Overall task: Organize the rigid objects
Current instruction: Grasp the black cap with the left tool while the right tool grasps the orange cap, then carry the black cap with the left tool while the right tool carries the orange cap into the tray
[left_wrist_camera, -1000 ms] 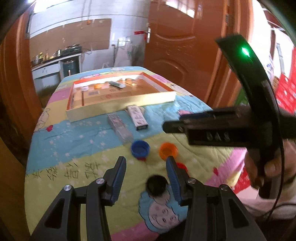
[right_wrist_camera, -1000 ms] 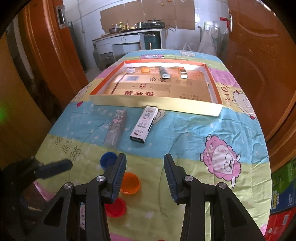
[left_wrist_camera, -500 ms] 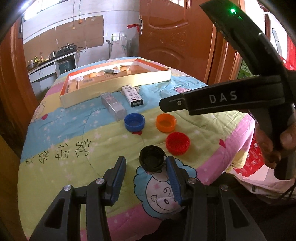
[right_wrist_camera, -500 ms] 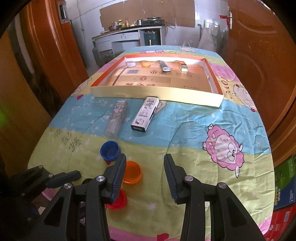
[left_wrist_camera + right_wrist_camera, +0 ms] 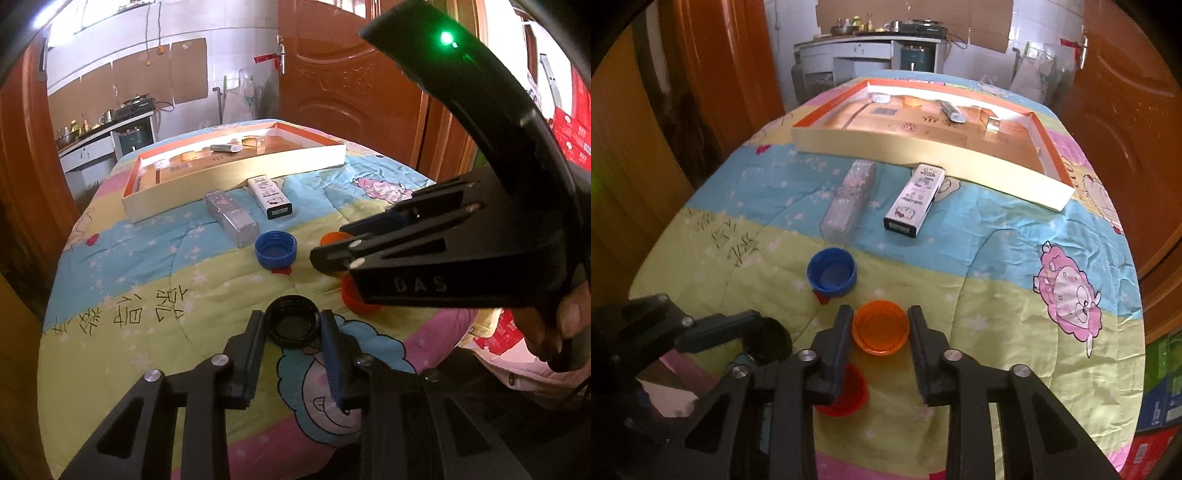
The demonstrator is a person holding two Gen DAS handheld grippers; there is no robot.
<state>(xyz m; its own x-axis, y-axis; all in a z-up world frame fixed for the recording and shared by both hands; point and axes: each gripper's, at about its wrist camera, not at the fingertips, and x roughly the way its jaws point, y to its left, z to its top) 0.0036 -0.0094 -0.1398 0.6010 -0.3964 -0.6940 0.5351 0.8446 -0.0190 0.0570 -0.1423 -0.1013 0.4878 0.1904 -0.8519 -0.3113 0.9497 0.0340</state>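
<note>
My left gripper (image 5: 291, 325) is closed around a black bottle cap (image 5: 292, 320) that rests on the quilt; both fingers touch its sides. My right gripper (image 5: 880, 325) is closed around an orange cap (image 5: 880, 326) on the quilt, fingers against its rim. A blue cap (image 5: 832, 272) lies just beyond, also in the left wrist view (image 5: 275, 253). A red cap (image 5: 846, 391) lies under the right gripper's left finger. A clear box (image 5: 849, 199) and a white box (image 5: 916, 201) lie farther on, in front of the cardboard tray (image 5: 923, 151).
The tray (image 5: 236, 184) holds several small items along its far wall. A patterned quilt (image 5: 1015, 258) covers the table. Wooden doors stand on both sides; a kitchen counter (image 5: 871, 48) is behind. The right gripper's body (image 5: 461, 258) fills the right of the left wrist view.
Both grippers moved down and forward to the quilt and narrowed, the left onto the black cap, the right onto the orange cap.
</note>
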